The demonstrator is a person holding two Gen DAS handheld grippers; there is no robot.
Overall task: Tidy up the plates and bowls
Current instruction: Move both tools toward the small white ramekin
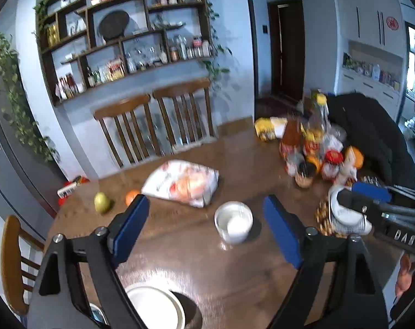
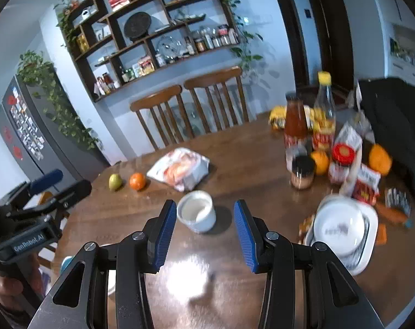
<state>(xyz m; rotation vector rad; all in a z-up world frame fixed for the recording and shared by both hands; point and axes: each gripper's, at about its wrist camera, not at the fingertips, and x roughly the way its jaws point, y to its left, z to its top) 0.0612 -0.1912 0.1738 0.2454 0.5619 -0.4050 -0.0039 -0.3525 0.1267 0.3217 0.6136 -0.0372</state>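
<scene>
A small white bowl (image 1: pixel 234 221) stands in the middle of the brown wooden table (image 1: pixel 196 263); it also shows in the right wrist view (image 2: pixel 197 211). My left gripper (image 1: pixel 206 219) is open and empty, just short of the bowl. My right gripper (image 2: pixel 204 229) is open and empty, with the bowl just ahead between its fingers. A white round bowl sits on a white square plate (image 2: pixel 370 249) at the right. A white plate (image 1: pixel 155 308) lies at the near edge under my left gripper.
A snack bag (image 1: pixel 184 182), a green pear (image 1: pixel 102 202) and an orange (image 1: pixel 132 196) lie beyond the bowl. Bottles, jars and oranges (image 2: pixel 325 148) crowd the right side. Two wooden chairs (image 1: pixel 155 126) stand at the far edge. A dark coat (image 1: pixel 372 134) lies at the right.
</scene>
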